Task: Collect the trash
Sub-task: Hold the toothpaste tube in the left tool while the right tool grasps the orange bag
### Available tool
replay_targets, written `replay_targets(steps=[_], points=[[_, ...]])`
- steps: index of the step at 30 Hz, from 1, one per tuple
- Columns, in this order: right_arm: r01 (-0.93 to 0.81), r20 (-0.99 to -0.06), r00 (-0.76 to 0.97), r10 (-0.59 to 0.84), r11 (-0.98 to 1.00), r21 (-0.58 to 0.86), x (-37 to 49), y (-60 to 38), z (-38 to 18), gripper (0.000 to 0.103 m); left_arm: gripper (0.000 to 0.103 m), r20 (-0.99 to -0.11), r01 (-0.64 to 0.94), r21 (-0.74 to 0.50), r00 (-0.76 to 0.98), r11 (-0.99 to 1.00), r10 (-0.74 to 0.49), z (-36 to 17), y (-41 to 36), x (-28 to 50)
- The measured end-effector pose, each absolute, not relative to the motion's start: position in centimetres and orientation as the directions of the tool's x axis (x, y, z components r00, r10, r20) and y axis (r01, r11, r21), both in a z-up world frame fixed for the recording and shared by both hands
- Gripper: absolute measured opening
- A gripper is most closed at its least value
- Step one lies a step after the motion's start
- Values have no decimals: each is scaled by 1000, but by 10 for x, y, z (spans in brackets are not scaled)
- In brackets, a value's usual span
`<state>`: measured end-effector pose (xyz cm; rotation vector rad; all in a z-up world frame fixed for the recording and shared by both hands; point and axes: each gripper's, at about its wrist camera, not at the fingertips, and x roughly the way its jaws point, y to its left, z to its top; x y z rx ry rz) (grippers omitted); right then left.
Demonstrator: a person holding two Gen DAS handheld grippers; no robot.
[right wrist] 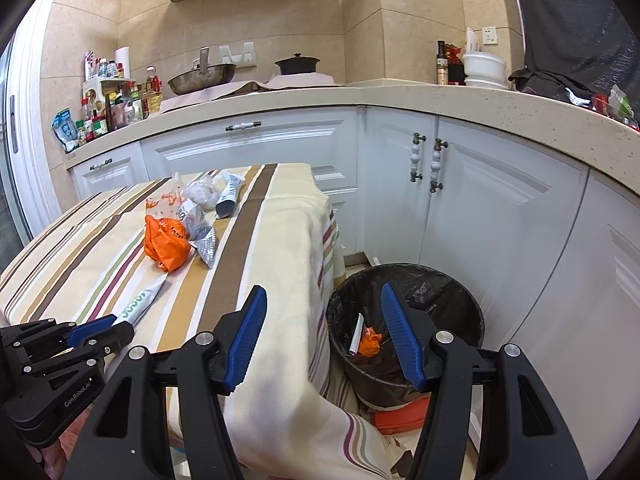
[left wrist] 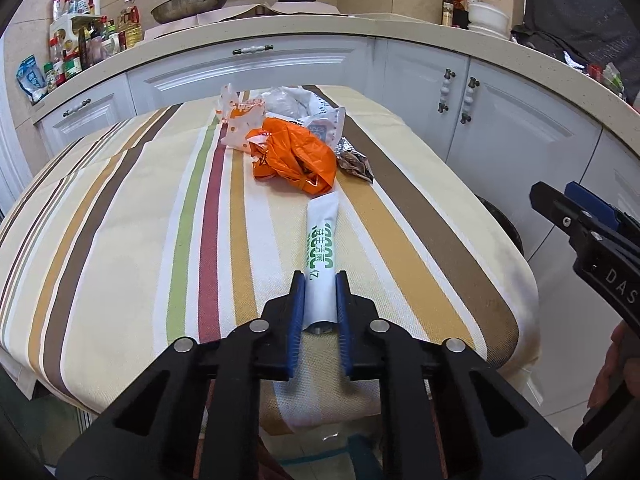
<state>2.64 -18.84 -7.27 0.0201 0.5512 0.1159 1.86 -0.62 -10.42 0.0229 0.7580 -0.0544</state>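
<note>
My left gripper (left wrist: 320, 280) is shut on the near end of a white paper chopstick sleeve (left wrist: 322, 240) with green print, which lies on the striped tablecloth (left wrist: 120, 240). The sleeve also shows in the right wrist view (right wrist: 144, 298). Beyond it lie a crumpled orange bag (left wrist: 294, 160), a white printed bag (left wrist: 308, 114) and a foil wrapper (left wrist: 354, 160). My right gripper (right wrist: 324, 300) is open and empty, above the table's edge and a black-lined trash bin (right wrist: 404, 320). The bin holds an orange scrap (right wrist: 370, 342) and a white sleeve.
White kitchen cabinets (right wrist: 460, 200) stand behind the table and bin. The counter (right wrist: 440, 98) carries a wok, a black pot, bottles and white bowls. An orange object (right wrist: 404, 416) lies on the floor under the bin.
</note>
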Motion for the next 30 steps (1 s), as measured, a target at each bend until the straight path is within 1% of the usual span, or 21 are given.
replay_targets(steps=[5, 8, 12, 19, 25, 30], points=[[-138, -527, 839, 136, 990, 36, 32, -176, -72, 59, 11, -684, 57, -17, 728, 998, -53, -101, 0, 19], [-165, -525, 837, 154, 986, 25, 37, -167, -69, 59, 11, -667, 44, -11, 744, 999, -40, -95, 7, 16], [-208, -521, 833, 185, 978, 14, 43, -151, -66, 59, 11, -648, 4, -3, 761, 1000, -5, -88, 23, 14], [-296, -517, 817, 257, 955, 7, 57, -116, -61, 59, 11, -659, -110, -23, 749, 994, 67, -85, 64, 22], [-352, -530, 792, 305, 936, 12, 74, -87, -62, 59, 11, -664, -177, -13, 737, 984, 124, -84, 95, 27], [-390, -552, 763, 337, 920, 22, 90, -68, -62, 61, 11, -667, -217, 2, 727, 976, 163, -84, 114, 32]])
